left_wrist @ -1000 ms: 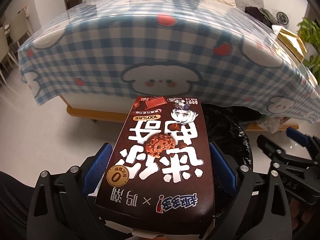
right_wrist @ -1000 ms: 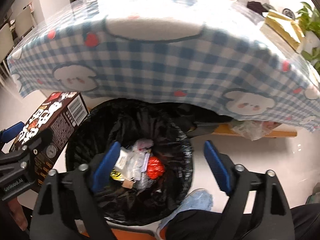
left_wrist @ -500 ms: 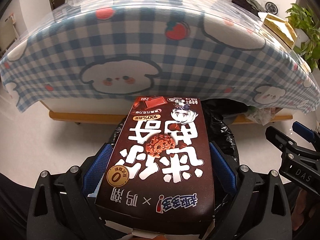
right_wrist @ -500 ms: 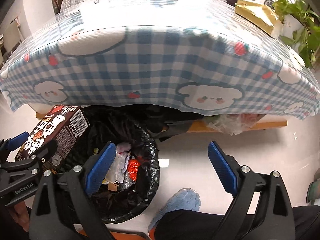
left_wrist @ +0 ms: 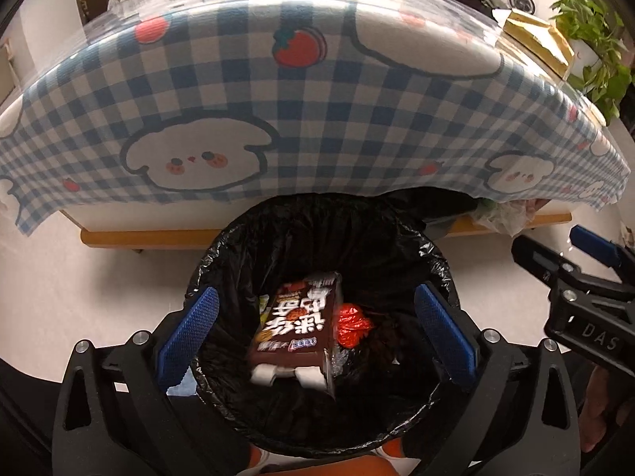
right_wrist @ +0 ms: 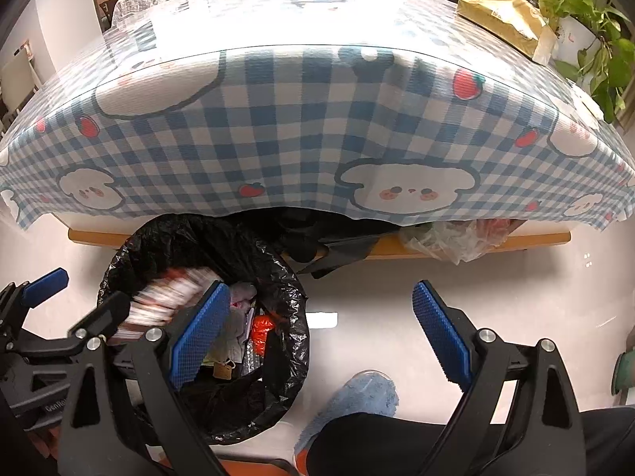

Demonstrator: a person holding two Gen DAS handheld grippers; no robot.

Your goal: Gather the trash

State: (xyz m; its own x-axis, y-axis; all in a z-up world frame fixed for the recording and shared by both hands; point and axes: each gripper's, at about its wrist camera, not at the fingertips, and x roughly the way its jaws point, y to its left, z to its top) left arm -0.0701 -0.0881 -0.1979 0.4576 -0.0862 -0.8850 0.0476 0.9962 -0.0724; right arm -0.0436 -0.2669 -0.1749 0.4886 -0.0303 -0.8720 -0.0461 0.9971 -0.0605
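Now, on my left wrist view, the left gripper [left_wrist: 317,333] has its blue pads spread wide with nothing between them, hanging right over the bin [left_wrist: 238,238] lined with a black bag. The brown snack box [left_wrist: 295,329] sits inside that bin, dead centre between my fingers, lying on the other rubbish with its white end flaps toward six o'clock. A crumpled red wrapper [left_wrist: 351,323] lies just beside it at three o'clock. At twelve o'clock, the blue checked tablecloth [left_wrist: 317,91] drapes over the table edge above the bin.

Over on the right wrist view, the right gripper [right_wrist: 319,331] is likewise wide open and holding nothing, pointing at bare pale floor [right_wrist: 357,289]. From here the bin [right_wrist: 278,261] lies at nine o'clock, partly behind my left blue pad, and the box [right_wrist: 166,293] shows in it only as a blur. A blue slipper [right_wrist: 357,396] sits at six o'clock. At two o'clock, a gold packet [right_wrist: 500,20] rests on the table, with a potted plant [right_wrist: 595,12] beside it.
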